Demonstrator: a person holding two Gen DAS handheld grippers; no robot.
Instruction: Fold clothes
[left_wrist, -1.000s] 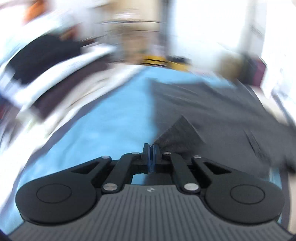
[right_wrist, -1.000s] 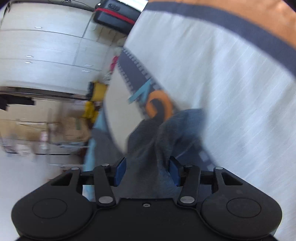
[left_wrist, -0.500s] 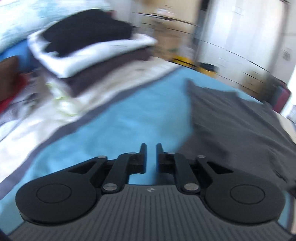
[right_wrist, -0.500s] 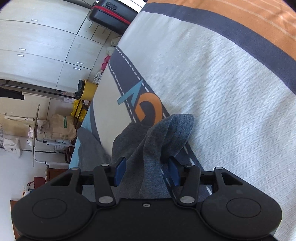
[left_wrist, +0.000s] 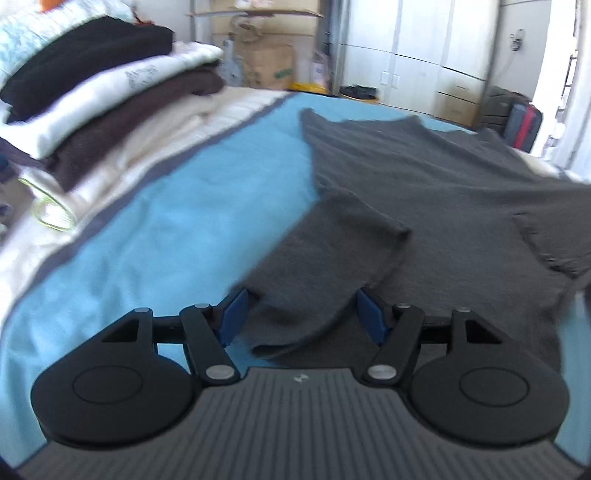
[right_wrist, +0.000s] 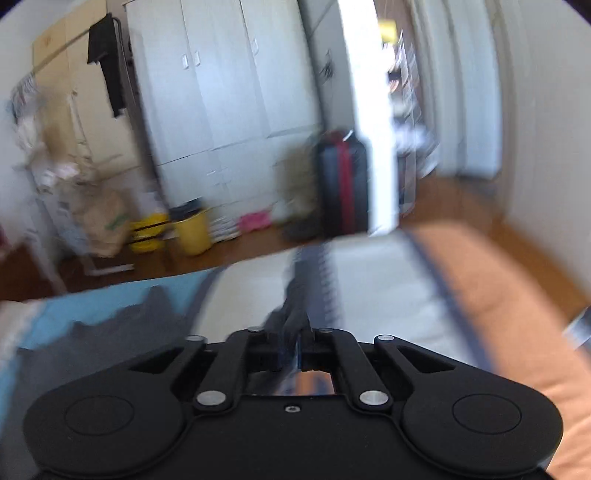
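We see a bed (left_wrist: 166, 221) with a blue cover filling the frame's lower left and centre. A dark grey garment (left_wrist: 424, 192) lies spread flat across its right half. At upper left a stack of folded clothes (left_wrist: 110, 92) rests on it.

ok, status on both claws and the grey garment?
Left claw open over folded sleeve. Right claw shut on grey garment. Nothing in the way.

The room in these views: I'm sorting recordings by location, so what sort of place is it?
Most likely a home bedroom. A dark grey garment lies spread on a blue bedcover, a stack of folded clothes sits on the bed beside it, and tall white wardrobes line the wall.
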